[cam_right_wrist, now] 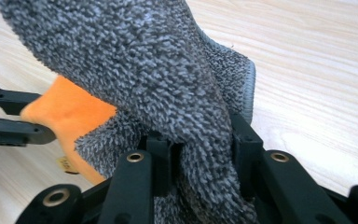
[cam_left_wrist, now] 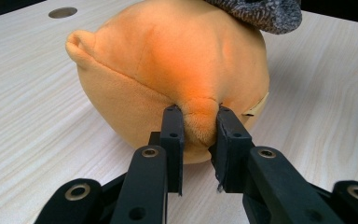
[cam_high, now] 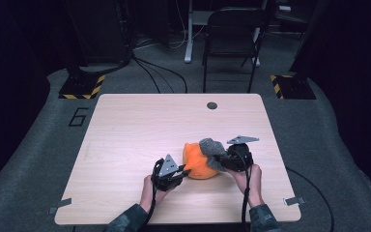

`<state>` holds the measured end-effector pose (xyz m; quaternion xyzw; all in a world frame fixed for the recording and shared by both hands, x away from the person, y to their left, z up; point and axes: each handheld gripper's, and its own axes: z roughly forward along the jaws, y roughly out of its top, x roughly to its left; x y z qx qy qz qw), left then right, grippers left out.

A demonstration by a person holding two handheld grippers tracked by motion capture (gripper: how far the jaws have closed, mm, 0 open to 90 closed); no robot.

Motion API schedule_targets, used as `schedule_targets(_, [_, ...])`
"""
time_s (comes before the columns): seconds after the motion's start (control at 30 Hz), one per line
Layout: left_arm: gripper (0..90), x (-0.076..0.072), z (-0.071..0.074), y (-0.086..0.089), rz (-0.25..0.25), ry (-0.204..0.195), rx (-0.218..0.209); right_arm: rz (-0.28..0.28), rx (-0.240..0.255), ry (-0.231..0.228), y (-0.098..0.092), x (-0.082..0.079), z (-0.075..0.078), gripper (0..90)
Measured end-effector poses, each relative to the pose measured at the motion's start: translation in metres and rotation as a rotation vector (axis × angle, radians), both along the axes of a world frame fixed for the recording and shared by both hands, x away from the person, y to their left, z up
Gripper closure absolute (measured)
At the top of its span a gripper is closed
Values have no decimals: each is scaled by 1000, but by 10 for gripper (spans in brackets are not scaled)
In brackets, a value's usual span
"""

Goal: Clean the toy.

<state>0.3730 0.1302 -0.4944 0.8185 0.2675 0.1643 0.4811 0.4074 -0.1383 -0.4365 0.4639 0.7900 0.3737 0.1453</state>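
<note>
Near the front middle of the tabletop point(cam_high: 125, 125) sits the orange plush toy point(cam_high: 199, 163), with the grey fuzzy cloth point(cam_high: 211, 147) draped over its far right side. My left gripper point(cam_left_wrist: 199, 128) has its jaws clenched on a small fold of the toy's fabric low on the near side. My right gripper point(cam_right_wrist: 200, 154) has its jaws clamped on a thick bunch of the cloth, which hangs over them and partly blocks that view. I judge the main risk to be the left pinch: it holds only a thin ridge of plush, so a hard tug from the right could pull it free and let the toy roll across the wood. The cloth grip could also slip, since the pile is soft and compressible.
</note>
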Motion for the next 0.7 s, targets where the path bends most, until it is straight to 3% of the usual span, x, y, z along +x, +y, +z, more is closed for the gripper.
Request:
schedule_targets(0.37, [756,1,0,-1,-5,-2,-2,-46,-18,31,-16,6,-11,668])
schedule_targets(0.7, [757,2,0,-1,-9,-1,-6,-117,-33,95,-28,16,-31,675])
